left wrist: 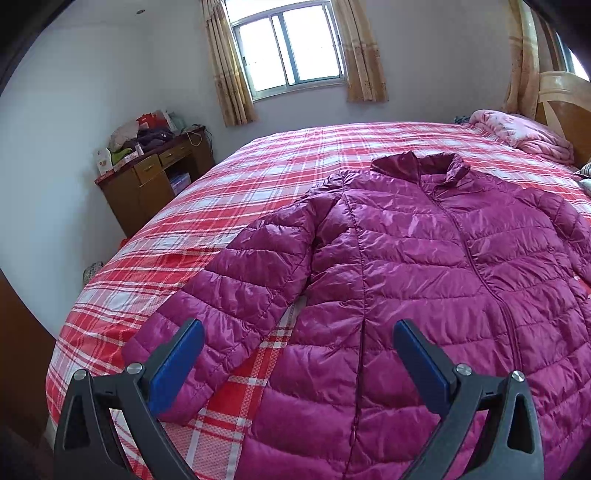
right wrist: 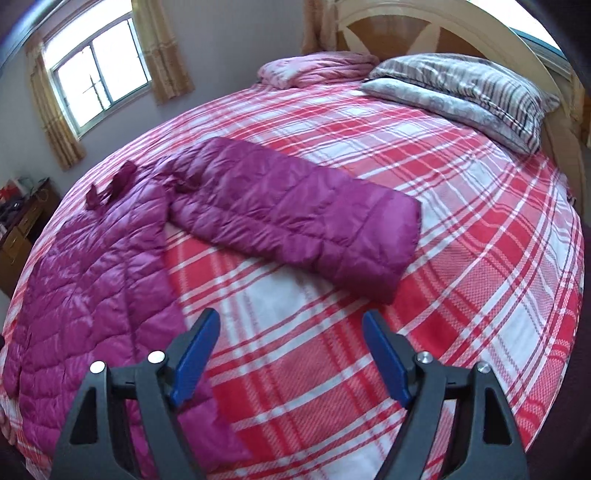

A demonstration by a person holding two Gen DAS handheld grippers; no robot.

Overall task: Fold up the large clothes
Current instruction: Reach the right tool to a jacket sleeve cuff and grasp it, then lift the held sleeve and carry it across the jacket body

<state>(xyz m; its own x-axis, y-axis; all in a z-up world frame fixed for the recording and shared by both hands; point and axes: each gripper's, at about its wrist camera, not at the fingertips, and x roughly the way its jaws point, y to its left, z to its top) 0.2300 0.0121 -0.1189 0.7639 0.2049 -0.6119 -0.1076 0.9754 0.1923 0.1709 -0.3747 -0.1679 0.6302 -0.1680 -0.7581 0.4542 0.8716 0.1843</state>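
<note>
A magenta quilted puffer jacket [left wrist: 424, 258] lies flat and zipped, front up, on a bed with a red and white plaid cover [left wrist: 258, 166]. My left gripper [left wrist: 297, 334] hovers open above the lower hem, between the body and the left-hand sleeve [left wrist: 236, 280]. In the right wrist view the jacket's body [right wrist: 92, 280] runs down the left side and its other sleeve [right wrist: 295, 210] stretches out across the plaid cover [right wrist: 461, 240]. My right gripper [right wrist: 291, 326] is open over bare bedcover, with its left finger [right wrist: 195, 354] over the jacket's side edge and nothing between the pads.
A folded pink quilt [right wrist: 314, 68] and a striped grey pillow [right wrist: 465, 92] lie at the wooden headboard [right wrist: 443, 33]. A brown desk [left wrist: 155, 177] piled with clutter stands by the wall left of the bed. A curtained window [left wrist: 288, 48] is behind.
</note>
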